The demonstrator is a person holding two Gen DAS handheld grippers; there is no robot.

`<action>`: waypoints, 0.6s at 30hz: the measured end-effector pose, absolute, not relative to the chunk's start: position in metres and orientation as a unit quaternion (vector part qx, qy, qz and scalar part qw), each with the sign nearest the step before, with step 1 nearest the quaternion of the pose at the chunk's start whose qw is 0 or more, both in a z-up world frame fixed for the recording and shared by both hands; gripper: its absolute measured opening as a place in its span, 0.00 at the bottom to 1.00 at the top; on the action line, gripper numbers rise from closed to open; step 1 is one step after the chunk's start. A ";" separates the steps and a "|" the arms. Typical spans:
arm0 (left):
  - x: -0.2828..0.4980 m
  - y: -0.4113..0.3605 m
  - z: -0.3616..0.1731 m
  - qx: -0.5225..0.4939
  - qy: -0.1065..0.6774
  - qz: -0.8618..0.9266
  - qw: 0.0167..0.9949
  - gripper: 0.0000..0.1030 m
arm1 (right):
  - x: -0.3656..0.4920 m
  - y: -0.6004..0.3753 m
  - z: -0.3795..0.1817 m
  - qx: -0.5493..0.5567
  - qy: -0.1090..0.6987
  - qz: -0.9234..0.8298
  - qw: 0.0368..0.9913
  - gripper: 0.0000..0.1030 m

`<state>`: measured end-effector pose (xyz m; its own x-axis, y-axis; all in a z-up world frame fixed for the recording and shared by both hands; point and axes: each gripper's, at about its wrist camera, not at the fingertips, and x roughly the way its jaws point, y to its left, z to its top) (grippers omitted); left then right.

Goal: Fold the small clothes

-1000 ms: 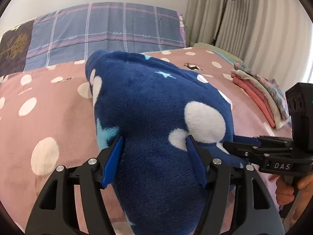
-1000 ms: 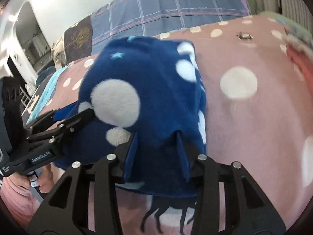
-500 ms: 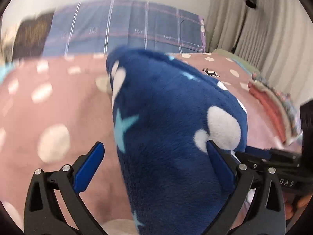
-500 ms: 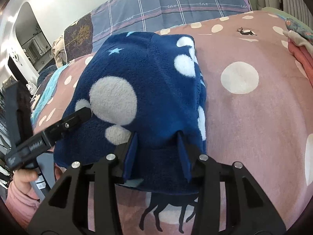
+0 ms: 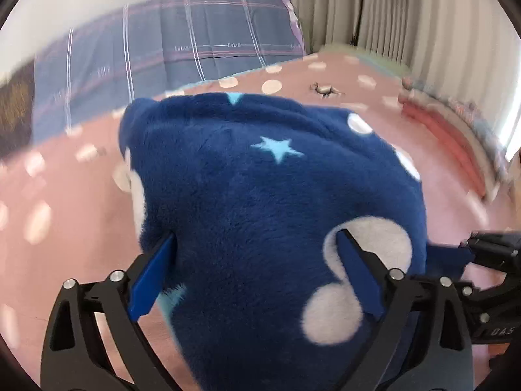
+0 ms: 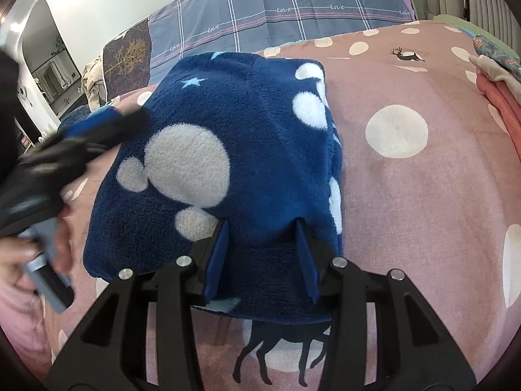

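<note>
Folded blue fleece garment lies on the bed, folded stack at 2 o'clock. Left gripper: jaws wide, closing around fleece; right gripper: jaws narrow, pinching the near edge. Folding appears nearly complete; stacking remains.

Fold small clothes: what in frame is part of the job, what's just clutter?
In the job:
- blue fleece garment, folded on the bed
- right gripper, pinching its near edge
- left gripper, jaws wide and closing, fleece between them

Lying about:
- folded clothes stack
- plaid pillow
- pink spotted bedspread
</note>
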<state>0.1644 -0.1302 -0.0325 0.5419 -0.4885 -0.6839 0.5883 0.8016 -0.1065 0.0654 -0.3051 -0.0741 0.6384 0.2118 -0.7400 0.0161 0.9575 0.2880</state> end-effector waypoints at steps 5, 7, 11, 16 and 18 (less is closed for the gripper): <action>0.158 -0.131 -0.024 0.083 0.357 -0.310 0.877 0.94 | 0.064 -0.299 -0.072 0.111 0.420 0.055 0.899 0.42; 0.155 -0.127 -0.010 0.074 0.346 -0.315 0.881 0.94 | 0.063 -0.299 -0.070 0.109 0.419 0.054 0.900 0.42; 0.152 -0.111 0.032 0.040 0.282 -0.347 0.893 0.95 | 0.057 -0.309 -0.049 0.144 0.405 0.063 0.901 0.42; 0.192 -0.127 0.051 0.059 0.280 -0.385 0.877 0.99 | 0.067 -0.307 -0.002 0.125 0.347 0.076 0.926 0.42; 0.220 -0.138 0.019 0.056 0.350 -0.396 0.847 0.99 | 0.081 -0.302 0.000 0.120 0.341 0.085 0.928 0.43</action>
